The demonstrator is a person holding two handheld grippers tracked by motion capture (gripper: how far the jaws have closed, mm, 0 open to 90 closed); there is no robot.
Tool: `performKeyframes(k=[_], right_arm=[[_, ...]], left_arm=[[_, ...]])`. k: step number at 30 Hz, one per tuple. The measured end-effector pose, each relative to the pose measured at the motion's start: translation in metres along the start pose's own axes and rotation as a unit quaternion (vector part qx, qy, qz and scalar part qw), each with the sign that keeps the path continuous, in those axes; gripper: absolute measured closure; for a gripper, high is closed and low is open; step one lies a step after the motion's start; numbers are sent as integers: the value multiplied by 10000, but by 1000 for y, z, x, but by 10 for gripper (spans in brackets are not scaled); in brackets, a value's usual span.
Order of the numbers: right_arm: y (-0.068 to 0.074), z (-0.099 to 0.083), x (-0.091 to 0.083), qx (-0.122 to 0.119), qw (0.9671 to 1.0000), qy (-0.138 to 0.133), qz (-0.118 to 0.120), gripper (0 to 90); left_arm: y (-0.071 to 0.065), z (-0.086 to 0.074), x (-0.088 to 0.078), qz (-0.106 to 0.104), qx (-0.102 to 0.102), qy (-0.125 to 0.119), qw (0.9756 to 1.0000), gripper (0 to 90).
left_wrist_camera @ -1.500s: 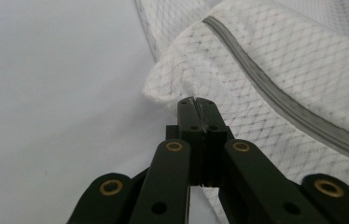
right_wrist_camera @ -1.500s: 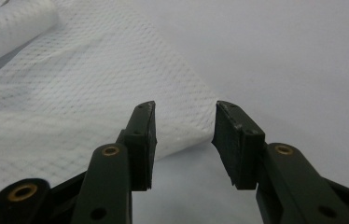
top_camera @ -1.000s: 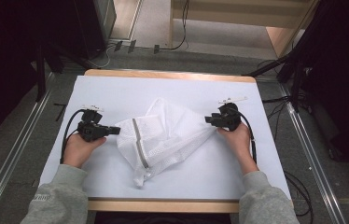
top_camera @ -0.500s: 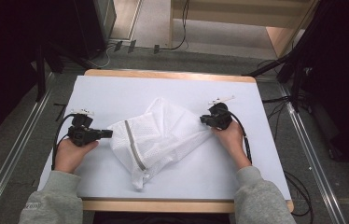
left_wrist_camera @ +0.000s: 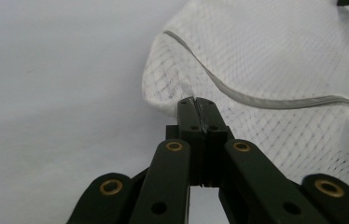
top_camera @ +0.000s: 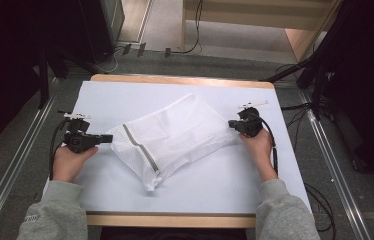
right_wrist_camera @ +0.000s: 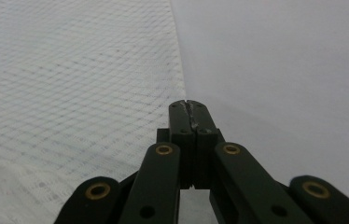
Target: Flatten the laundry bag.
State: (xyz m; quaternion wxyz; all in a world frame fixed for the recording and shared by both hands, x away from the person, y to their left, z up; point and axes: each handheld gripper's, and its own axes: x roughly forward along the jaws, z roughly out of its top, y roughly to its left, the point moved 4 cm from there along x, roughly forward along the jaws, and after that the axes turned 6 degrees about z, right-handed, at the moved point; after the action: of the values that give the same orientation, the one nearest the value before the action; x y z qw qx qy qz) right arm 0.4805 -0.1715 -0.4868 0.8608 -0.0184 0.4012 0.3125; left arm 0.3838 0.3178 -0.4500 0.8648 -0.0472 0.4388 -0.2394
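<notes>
White mesh laundry bag (top_camera: 175, 135): mid-table, stretched diagonally. Left gripper (top_camera: 106, 138) clenched on its zipper-end corner; right gripper (top_camera: 232, 123), jaws just closed, pinches opposite edge. Bare white table cover (top_camera: 225, 185) all around.

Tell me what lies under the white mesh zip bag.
The white mesh zip bag lies on the white table cover, visible all round it. Whatever is directly beneath or inside stays hidden by the mesh.
</notes>
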Motion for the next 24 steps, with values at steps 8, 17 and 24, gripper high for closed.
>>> performKeyframes(k=[8,17,24], right_arm=[[-11,-8,-12,233,9997,-79,-15,900],[1,-14,-20,92,9998,-93,143,900],[17,-21,-38,-63,9994,-195,295,818]], left_arm=[[19,4,9,83,-254,55,9996,900],[16,4,13,11,-174,96,9998,748],[-8,9,-3,-112,122,-111,9998,596]])
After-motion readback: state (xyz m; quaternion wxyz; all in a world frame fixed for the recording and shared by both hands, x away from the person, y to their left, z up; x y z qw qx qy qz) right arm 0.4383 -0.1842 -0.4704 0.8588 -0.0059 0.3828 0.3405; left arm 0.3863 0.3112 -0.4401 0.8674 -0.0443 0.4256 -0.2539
